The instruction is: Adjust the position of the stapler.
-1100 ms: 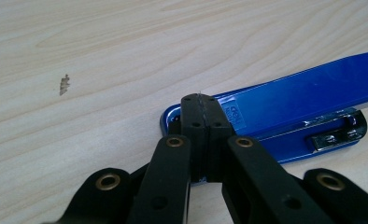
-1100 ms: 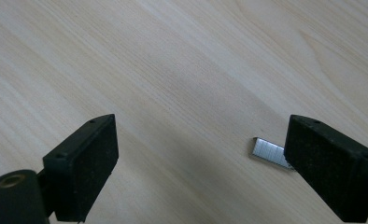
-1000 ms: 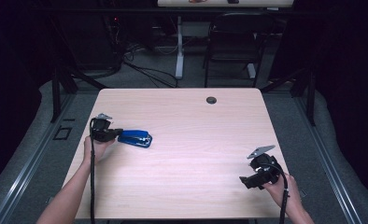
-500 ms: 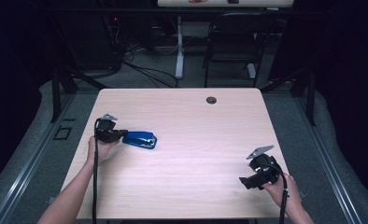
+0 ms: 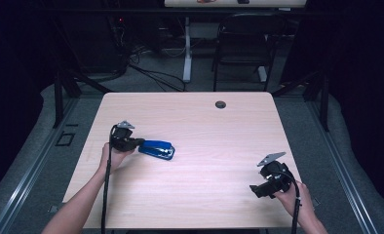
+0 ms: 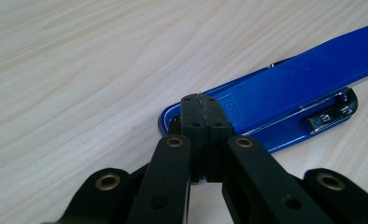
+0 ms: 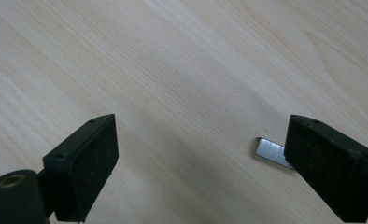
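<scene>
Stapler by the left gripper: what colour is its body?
Glossy blue stapler with a silver metal part at its side; the left gripper view shows it best.

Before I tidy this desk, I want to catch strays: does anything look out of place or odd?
Yes. A loose strip of staples lies bare on the table, by one finger of the open right gripper, far from the blue stapler. The stapler's top arm looks swung open, its metal magazine showing, with the left gripper shut at its end.

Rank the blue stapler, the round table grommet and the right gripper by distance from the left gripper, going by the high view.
1. blue stapler, right against the left gripper.
2. round table grommet, at the table's far edge.
3. right gripper, near the right corner.
</scene>
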A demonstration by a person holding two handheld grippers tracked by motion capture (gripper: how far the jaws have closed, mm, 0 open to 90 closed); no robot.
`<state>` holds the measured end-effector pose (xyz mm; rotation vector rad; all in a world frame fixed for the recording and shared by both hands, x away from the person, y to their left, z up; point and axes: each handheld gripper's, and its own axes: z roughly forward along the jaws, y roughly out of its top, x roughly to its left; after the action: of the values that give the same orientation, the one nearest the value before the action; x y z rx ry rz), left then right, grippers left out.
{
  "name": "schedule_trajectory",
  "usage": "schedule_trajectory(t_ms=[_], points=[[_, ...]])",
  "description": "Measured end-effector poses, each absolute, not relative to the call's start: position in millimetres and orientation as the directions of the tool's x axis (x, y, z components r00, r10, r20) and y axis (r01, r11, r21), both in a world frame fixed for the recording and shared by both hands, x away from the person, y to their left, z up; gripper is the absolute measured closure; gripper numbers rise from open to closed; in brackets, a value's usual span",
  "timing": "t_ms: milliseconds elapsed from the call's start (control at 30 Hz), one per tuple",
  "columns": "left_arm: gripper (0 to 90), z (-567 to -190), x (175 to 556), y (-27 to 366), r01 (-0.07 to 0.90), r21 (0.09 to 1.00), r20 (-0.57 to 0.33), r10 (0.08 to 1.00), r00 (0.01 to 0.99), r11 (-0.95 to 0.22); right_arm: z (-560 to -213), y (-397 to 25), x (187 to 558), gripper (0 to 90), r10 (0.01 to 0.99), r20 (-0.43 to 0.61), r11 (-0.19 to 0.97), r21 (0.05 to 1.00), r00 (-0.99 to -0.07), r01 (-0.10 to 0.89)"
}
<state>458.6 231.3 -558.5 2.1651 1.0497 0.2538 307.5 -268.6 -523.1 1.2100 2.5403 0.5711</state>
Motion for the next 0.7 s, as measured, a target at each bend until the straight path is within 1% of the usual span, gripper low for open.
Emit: schedule_trajectory(t_ms=[167, 400, 467, 500, 533, 567, 600, 633, 700], points=[[90.0, -557, 454, 216, 0.586, 0.664, -0.121, 0.707, 0.697, -0.465, -524, -268, 308, 9.5, 0.784, -0.045, 0.565, 0.464, -0.619, 0.682], [90.0, -556, 448, 197, 0.554, 0.655, -0.118, 0.656, 0.746, -0.513, -524, -268, 308, 9.5, 0.783, -0.051, 0.571, 0.455, -0.620, 0.683], [90.0, -556, 448, 195, 0.553, 0.662, -0.149, 0.634, 0.759, -0.506, -524, -268, 308, 9.5, 0.780, -0.049, 0.574, 0.453, -0.624, 0.682], [82.4, -555, 449, 197, 0.560, 0.662, -0.157, 0.638, 0.754, -0.498, -524, -268, 308, 9.5, 0.780, -0.050, 0.574, 0.456, -0.624, 0.680], [77.2, -555, 449, 197, 0.560, 0.662, -0.157, 0.638, 0.754, -0.498, -524, -268, 308, 9.5, 0.780, -0.050, 0.574, 0.456, -0.624, 0.680], [69.2, -554, 451, 205, 0.565, 0.681, -0.191, 0.631, 0.752, -0.466, -524, -269, 307, 9.5, 0.776, -0.057, 0.582, 0.451, -0.629, 0.677], [63.0, -554, 451, 205, 0.565, 0.681, -0.191, 0.631, 0.752, -0.466, -524, -269, 307, 9.5, 0.776, -0.057, 0.582, 0.451, -0.629, 0.677], [50.5, -554, 452, 208, 0.557, 0.692, -0.203, 0.618, 0.760, -0.459, -524, -269, 307, 9.5, 0.778, -0.050, 0.575, 0.458, -0.627, 0.677], [37.7, -551, 453, 206, 0.543, 0.694, -0.219, 0.580, 0.785, -0.473, -525, -269, 308, 9.6, 0.778, -0.051, 0.576, 0.454, -0.626, 0.680]])
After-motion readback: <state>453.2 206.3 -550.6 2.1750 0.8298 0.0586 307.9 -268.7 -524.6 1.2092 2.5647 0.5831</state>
